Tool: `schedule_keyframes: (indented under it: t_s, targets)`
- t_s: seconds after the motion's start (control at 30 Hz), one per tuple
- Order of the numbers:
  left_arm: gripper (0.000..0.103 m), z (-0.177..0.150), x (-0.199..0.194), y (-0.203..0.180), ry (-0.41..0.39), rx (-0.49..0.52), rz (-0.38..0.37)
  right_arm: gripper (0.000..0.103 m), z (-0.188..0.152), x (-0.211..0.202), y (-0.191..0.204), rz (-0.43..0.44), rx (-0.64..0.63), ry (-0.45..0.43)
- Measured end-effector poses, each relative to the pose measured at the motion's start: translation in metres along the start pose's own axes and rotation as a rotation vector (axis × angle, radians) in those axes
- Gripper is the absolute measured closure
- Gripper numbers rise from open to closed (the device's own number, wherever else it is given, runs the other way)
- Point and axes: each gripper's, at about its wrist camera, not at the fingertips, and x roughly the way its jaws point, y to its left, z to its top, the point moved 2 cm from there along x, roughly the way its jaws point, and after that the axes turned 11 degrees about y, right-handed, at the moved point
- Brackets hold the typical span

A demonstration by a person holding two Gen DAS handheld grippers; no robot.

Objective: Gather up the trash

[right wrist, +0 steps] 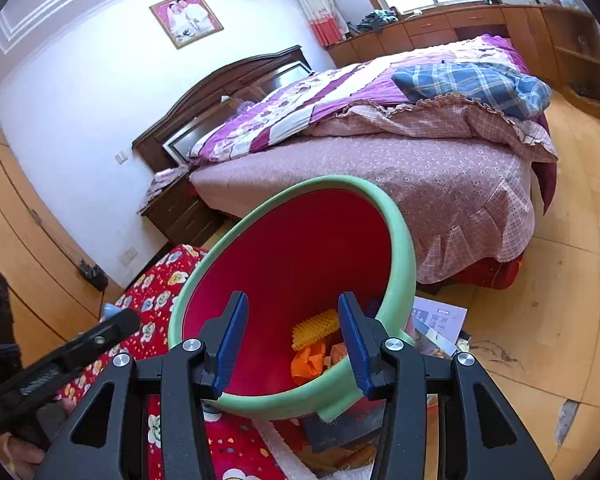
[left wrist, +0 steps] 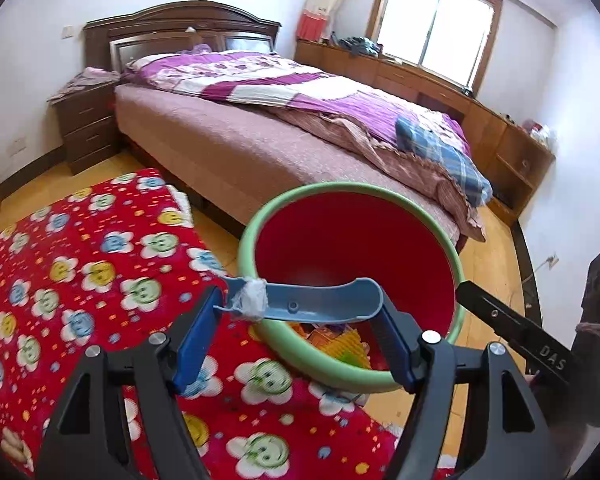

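A red bin with a green rim (left wrist: pixel 456 264) stands beside the red flowered blanket; it also shows in the right wrist view (right wrist: pixel 404 220). Orange and yellow scraps (right wrist: pixel 316 340) lie at its bottom. My left gripper (left wrist: pixel 300 312) is shut on a long blue plastic piece (left wrist: pixel 324 300) with crumpled clear tape (left wrist: pixel 252 300) at its left end, held over the bin's mouth. My right gripper (right wrist: pixel 294 340) is open and empty, just above the bin's near rim. Its finger shows at the right of the left wrist view (left wrist: pixel 512 320).
A red flowered blanket (left wrist: pixel 80 272) lies left of the bin. A bed (left wrist: pixel 300 120) with purple bedding stands behind. Papers (right wrist: pixel 440 320) lie on the wooden floor right of the bin. A nightstand (left wrist: pixel 88 128) and low cabinets (left wrist: pixel 500 136) line the walls.
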Motion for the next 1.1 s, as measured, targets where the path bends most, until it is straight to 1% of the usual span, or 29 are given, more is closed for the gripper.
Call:
schedule_keyframes:
  t_s: [0.13,0.2,0.27,0.33,0.43,0.63,0.83,0.93,1.1]
  targets:
    - [0.029,0.003,0.017,-0.005,0.026,0.012,-0.013,0.054,0.001,-0.005,-0.008,-0.006,0.016,-0.016]
    - [0.029,0.003,0.028,-0.008,0.057,0.016,-0.034,0.054,0.001,-0.008,-0.009,-0.006,0.02,-0.022]
    - [0.029,0.002,0.034,-0.009,0.07,0.014,-0.051,0.054,0.001,-0.01,-0.011,-0.006,0.024,-0.028]
    - [0.024,0.001,0.038,-0.01,0.08,0.007,-0.05,0.054,0.0,-0.011,-0.012,-0.005,0.028,-0.029]
    - [0.024,-0.002,0.038,-0.009,0.075,0.001,-0.035,0.054,0.0,-0.01,-0.012,-0.004,0.027,-0.026]
    - [0.024,-0.005,0.021,-0.002,0.047,-0.021,-0.039,0.054,-0.003,-0.01,-0.005,0.004,0.016,-0.015]
    - [0.024,-0.015,-0.002,0.016,0.047,-0.096,-0.033,0.054,-0.01,-0.013,0.013,0.018,-0.027,0.001]
    - [0.024,-0.024,-0.019,0.026,0.034,-0.122,-0.01,0.053,-0.014,-0.015,0.028,0.028,-0.061,0.011]
    - [0.024,-0.037,-0.044,0.042,0.013,-0.159,0.048,0.043,-0.024,-0.017,0.052,0.036,-0.112,0.023]
